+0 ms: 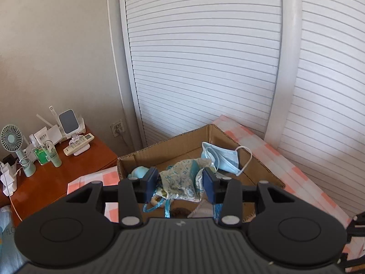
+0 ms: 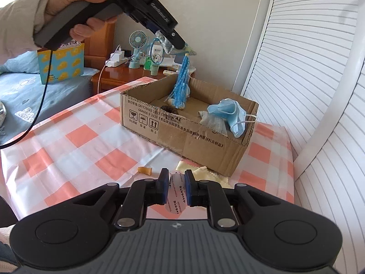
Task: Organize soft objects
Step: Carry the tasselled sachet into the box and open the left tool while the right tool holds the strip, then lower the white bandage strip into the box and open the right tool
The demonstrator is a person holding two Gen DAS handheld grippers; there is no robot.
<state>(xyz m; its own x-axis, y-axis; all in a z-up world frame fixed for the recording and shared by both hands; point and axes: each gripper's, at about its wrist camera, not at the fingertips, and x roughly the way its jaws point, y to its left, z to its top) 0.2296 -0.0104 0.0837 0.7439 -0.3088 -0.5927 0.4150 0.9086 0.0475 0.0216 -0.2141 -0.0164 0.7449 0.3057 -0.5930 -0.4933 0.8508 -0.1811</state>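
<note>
My left gripper (image 1: pixel 181 175) is shut on a blue-and-white patterned pouch (image 1: pixel 180 186). It hangs above the open cardboard box (image 1: pixel 168 147). From the right wrist view, a hand holds that left gripper (image 2: pixel 175 38) high over the box (image 2: pixel 182 134), and the pouch's blue tassel (image 2: pixel 181 84) dangles down into it. A light blue face mask (image 2: pixel 230 113) drapes over the box's right corner, with a grey mask (image 2: pixel 212 121) beside it. My right gripper (image 2: pixel 177 182) is low over the table, shut on a clear printed plastic packet (image 2: pixel 176 197).
A yellow cloth (image 2: pixel 206 173) and a small orange piece (image 2: pixel 144 170) lie on the orange-checked tablecloth (image 2: pixel 79 137) before the box. A wooden nightstand (image 1: pixel 68 171) holds a fan, bottles and a remote. White louvred doors (image 1: pixel 205 68) stand behind. A bed (image 2: pixel 34 91) is at left.
</note>
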